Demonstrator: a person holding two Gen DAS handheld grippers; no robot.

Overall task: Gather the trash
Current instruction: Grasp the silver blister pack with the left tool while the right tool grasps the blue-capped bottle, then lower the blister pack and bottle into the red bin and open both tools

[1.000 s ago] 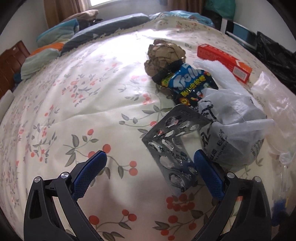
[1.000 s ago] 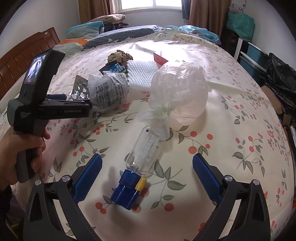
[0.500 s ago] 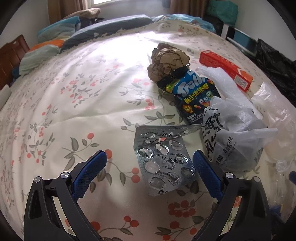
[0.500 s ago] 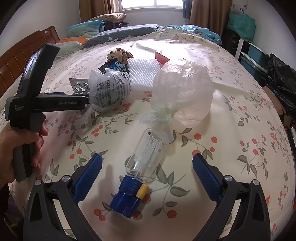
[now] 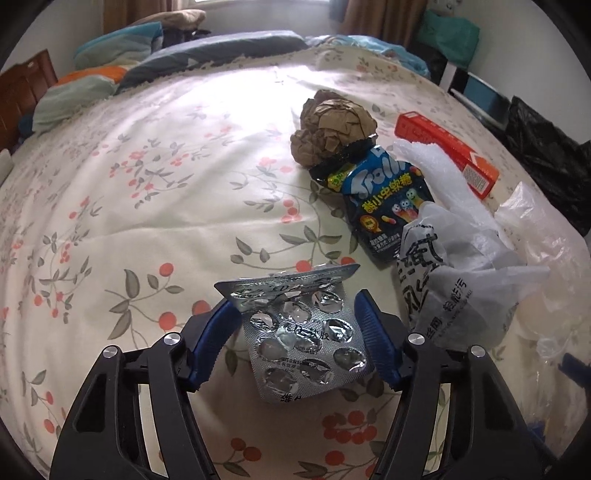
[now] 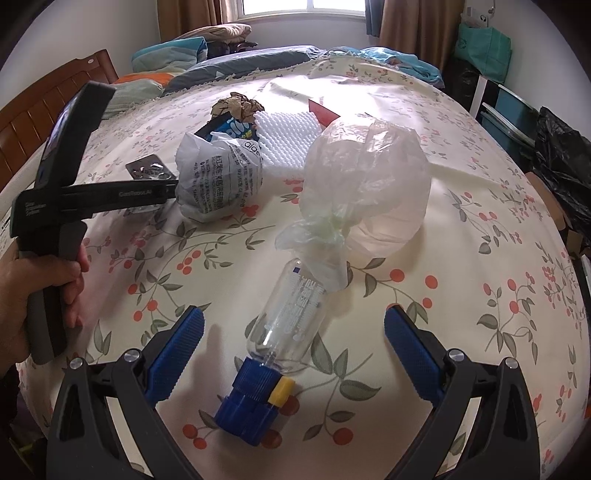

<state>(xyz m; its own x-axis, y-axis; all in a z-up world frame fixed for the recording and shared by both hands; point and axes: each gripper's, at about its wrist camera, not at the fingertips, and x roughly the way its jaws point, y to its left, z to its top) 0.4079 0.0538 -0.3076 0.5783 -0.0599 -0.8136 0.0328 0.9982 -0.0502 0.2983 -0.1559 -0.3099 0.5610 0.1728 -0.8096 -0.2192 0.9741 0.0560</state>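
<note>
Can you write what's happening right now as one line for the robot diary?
left gripper: closing around empty blister pack | right gripper: open above clear bottle | bed: candy wrapper, crumpled brown paper uncollected

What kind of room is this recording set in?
A bedroom: a bed with a floral sheet, a wooden headboard with pillows beside it, and a curtained window behind.
</note>
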